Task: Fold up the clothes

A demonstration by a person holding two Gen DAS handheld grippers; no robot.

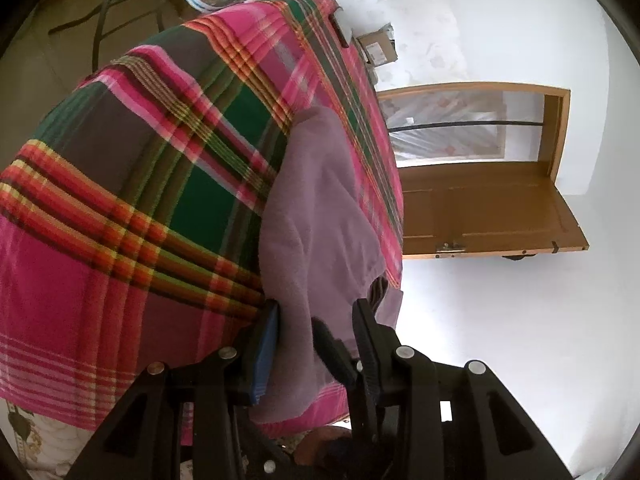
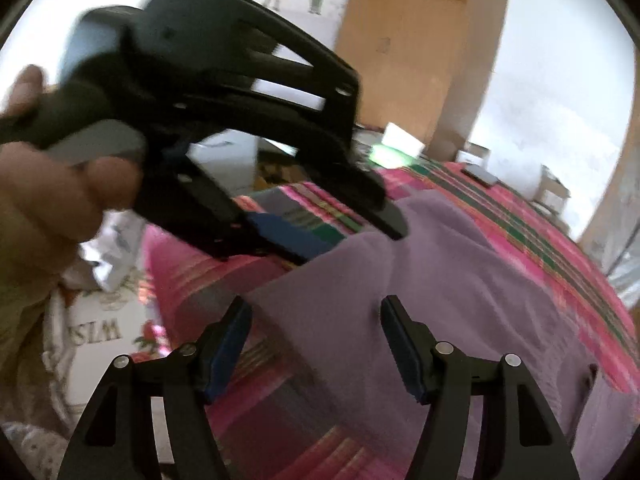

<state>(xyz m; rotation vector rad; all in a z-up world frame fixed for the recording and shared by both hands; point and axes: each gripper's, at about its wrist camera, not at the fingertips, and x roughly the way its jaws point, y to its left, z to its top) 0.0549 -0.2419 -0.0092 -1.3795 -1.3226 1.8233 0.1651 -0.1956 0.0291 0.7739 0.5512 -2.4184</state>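
Fingers of left gripper (image 1: pixel 316 320) straddle an edge of the mauve garment (image 1: pixel 320 208), gap narrow, cloth between; can't tell if pinched. Garment lies on plaid bedspread (image 1: pixel 120 160), near its edge. Right gripper (image 2: pixel 316 308) wide, hovering w/ nothing held. Risk: cloth slips if lifted. Person's hand (image 2: pixel 52 200) tilts left gripper down.

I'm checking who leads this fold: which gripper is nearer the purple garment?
Left. The left gripper has the purple garment between its fingers at the edge; the right gripper hangs open just short of it.
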